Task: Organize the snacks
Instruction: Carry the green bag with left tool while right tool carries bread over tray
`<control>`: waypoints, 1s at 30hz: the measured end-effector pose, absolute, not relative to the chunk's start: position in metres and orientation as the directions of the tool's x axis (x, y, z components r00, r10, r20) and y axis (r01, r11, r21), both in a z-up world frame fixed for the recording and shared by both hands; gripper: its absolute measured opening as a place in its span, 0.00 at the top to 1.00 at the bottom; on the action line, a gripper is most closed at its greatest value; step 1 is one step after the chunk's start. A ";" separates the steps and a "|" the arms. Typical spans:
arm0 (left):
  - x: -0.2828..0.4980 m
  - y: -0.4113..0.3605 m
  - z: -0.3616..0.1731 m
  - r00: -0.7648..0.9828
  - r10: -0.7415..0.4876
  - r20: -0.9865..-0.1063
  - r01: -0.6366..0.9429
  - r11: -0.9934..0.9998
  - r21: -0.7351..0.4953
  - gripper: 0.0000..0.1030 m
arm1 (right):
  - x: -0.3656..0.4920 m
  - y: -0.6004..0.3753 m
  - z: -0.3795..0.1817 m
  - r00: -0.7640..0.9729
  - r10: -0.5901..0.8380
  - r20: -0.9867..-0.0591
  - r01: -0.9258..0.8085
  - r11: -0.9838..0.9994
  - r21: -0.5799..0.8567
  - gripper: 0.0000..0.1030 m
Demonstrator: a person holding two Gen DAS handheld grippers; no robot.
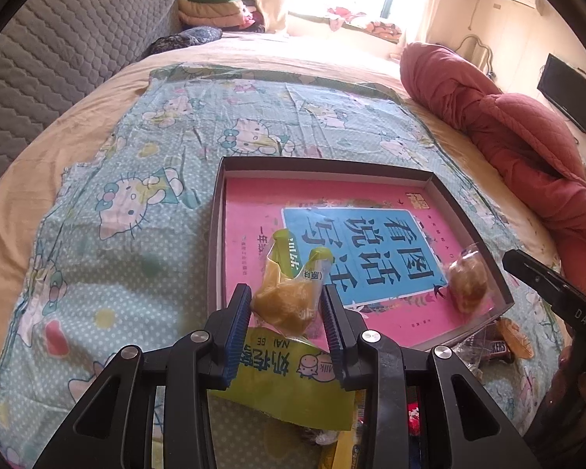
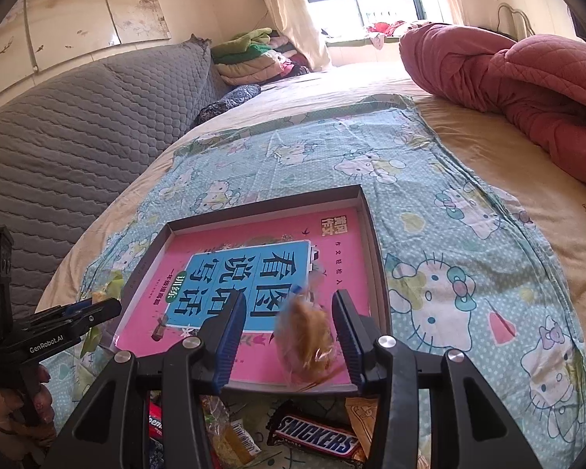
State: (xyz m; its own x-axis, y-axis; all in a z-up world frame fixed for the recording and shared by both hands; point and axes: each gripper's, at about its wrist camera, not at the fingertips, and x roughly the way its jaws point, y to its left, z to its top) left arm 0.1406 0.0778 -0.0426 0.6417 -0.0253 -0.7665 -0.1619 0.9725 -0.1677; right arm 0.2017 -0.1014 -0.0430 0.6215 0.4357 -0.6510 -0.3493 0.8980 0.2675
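Partly blurred, left gripper (image 1: 286,305) clamping yellow pastry (image 1: 283,305), right gripper (image 2: 289,326) clasping clear-wrapped pastry (image 2: 306,338), contents indistinct.

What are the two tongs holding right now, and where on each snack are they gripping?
The left tongs pinch a yellow pastry in a green wrapper by its sides. The right tongs hold a brown pastry in a clear wrapper by its sides.

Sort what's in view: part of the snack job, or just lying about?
Job:
- left claw with green-wrapped pastry
- right claw with clear-wrapped pastry
- tray
- Snickers bar

Lying about:
- red quilt
- folded blankets
- grey headboard
- cartoon-cat sheet
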 end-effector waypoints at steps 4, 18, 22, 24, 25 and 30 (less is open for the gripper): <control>0.150 0.077 -0.049 0.632 -0.021 -0.774 -0.152 0.977 -0.151 0.63 | 0.210 -0.100 -0.052 0.606 0.422 -0.674 -0.337 0.904 0.262 0.59; 0.166 0.068 -0.067 0.577 -0.018 -0.817 -0.131 0.985 -0.114 0.63 | 0.230 -0.087 -0.062 0.603 0.366 -0.709 -0.328 0.924 0.197 0.58; 0.167 0.066 -0.072 0.559 -0.024 -0.829 -0.122 0.986 -0.111 0.63 | 0.237 -0.082 -0.067 0.591 0.350 -0.726 -0.327 0.927 0.181 0.58; 0.168 0.064 -0.074 0.554 -0.025 -0.832 -0.115 0.988 -0.107 0.62 | 0.240 -0.081 -0.070 0.585 0.345 -0.734 -0.326 0.929 0.177 0.59; 0.169 0.064 -0.075 0.552 -0.025 -0.833 -0.113 0.988 -0.104 0.61 | 0.241 -0.080 -0.072 0.581 0.345 -0.737 -0.328 0.928 0.176 0.59; 0.170 0.064 -0.079 0.538 -0.036 -0.842 -0.109 0.988 -0.113 0.60 | 0.244 -0.078 -0.078 0.570 0.337 -0.749 -0.328 0.930 0.168 0.58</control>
